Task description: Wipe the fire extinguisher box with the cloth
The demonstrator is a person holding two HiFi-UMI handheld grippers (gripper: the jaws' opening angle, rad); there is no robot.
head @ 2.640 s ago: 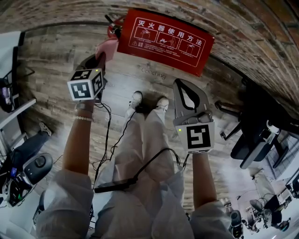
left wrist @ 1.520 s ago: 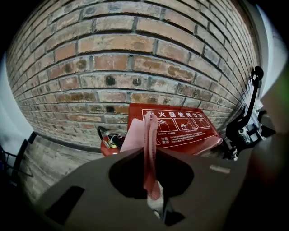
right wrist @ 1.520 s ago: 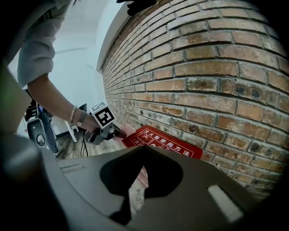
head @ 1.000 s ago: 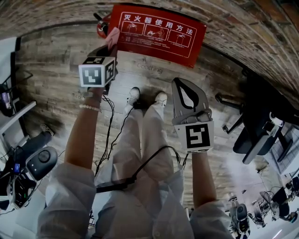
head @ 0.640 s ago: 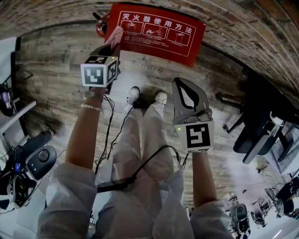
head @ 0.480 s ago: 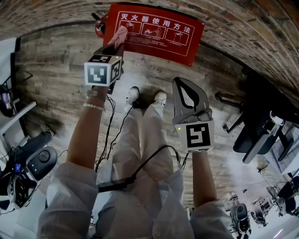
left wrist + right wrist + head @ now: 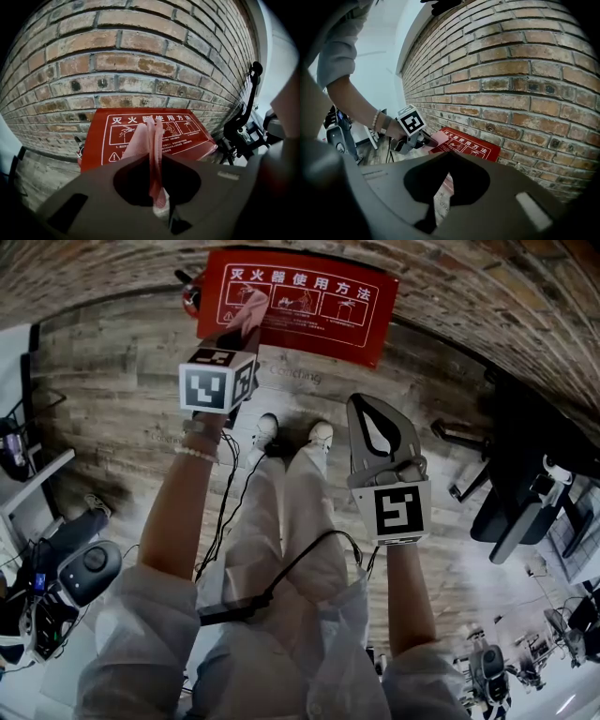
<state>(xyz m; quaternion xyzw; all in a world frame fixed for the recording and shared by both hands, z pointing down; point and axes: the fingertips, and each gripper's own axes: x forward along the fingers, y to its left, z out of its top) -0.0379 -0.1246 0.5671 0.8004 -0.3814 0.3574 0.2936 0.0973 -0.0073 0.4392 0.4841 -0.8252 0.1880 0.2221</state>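
Note:
A red fire extinguisher box (image 7: 309,296) with white printed instructions lies on the floor against the brick wall. My left gripper (image 7: 244,332) is shut on a pink cloth (image 7: 253,307), which rests over the left part of the box's top face. In the left gripper view the cloth (image 7: 152,145) stands folded between the jaws of the left gripper (image 7: 157,157), in front of the box (image 7: 187,133). My right gripper (image 7: 362,401) hangs shut and empty above the floor, short of the box. The right gripper view shows its closed tips (image 7: 449,153), the box (image 7: 466,146) and the left gripper (image 7: 424,138).
A brick wall (image 7: 450,277) runs behind the box. A red extinguisher's handle (image 7: 190,292) sticks out at the box's left end. The person's legs and shoes (image 7: 292,435) stand below the box, with cables trailing. Black office chairs (image 7: 525,493) stand right; equipment (image 7: 56,587) sits left.
The left gripper has carried the pink cloth right and forward, from beside the box's left end onto its top face. The right gripper has stayed where it was.

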